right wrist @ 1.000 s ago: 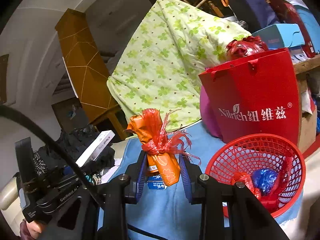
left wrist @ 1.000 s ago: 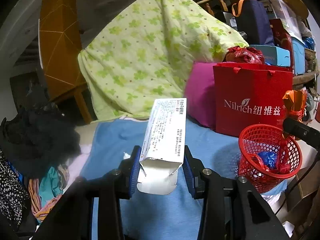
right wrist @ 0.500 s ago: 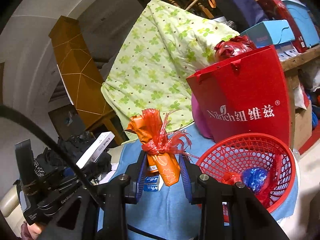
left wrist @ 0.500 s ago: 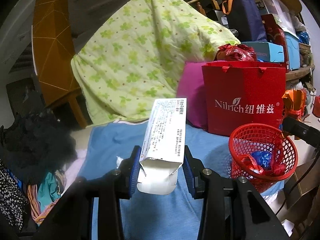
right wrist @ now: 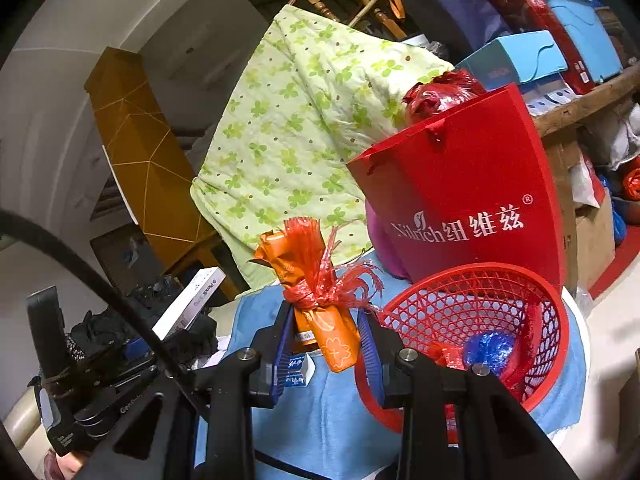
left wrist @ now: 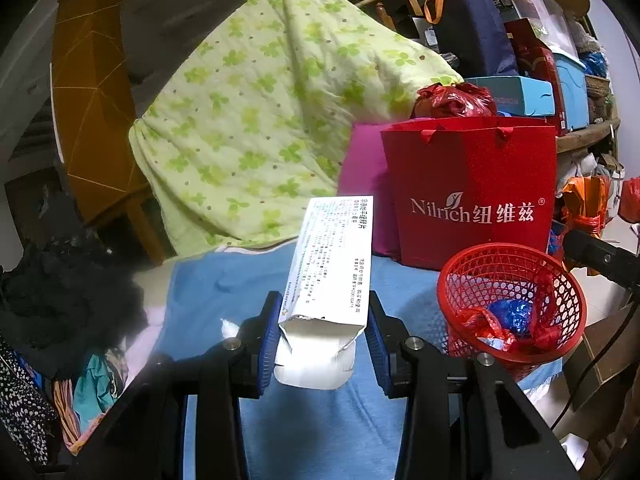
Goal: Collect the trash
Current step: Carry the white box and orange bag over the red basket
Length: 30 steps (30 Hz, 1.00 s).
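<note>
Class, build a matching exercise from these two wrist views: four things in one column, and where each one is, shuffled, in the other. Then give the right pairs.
Things
1. white carton
2. orange packet
3. blue wrapper
4. red gift bag

Places
A. inside the red mesh basket
B. between the fingers of the left gripper
C. standing behind the basket, in front of the green floral quilt
D. between the fingers of the right gripper

Pairs: 1-B, 2-D, 3-A, 4-C
</note>
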{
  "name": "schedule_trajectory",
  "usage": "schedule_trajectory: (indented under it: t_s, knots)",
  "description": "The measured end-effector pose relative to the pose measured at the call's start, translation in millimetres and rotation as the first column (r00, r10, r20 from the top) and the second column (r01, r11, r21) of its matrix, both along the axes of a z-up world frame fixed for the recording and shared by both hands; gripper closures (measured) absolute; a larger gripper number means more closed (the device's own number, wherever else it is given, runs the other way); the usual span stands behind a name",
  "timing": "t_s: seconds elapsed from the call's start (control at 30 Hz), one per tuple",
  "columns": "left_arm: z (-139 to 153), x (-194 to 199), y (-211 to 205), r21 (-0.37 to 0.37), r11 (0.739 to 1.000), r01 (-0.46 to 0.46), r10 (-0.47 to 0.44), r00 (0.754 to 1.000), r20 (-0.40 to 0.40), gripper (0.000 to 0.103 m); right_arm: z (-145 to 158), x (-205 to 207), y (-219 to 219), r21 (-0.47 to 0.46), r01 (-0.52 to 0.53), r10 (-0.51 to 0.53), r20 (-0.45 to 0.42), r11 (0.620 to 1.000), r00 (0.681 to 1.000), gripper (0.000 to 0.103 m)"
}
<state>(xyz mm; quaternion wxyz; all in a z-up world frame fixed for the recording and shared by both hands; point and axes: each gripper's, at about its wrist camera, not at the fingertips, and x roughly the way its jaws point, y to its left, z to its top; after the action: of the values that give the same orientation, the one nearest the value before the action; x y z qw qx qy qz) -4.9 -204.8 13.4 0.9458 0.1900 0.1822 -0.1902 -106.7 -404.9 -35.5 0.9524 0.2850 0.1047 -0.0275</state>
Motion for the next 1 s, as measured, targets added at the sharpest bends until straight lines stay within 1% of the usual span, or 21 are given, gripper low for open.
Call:
schedule_trajectory:
  t_s: [1.0]
  knots:
    - [-6.1,-16.6,-41.5,0.048,0.996,0.081,-0.082,0.997,0.001,0.061,-17.1,-30.0,-41.1,0.082,0.103,-0.103,-0.008,0.991,0.995,0.069]
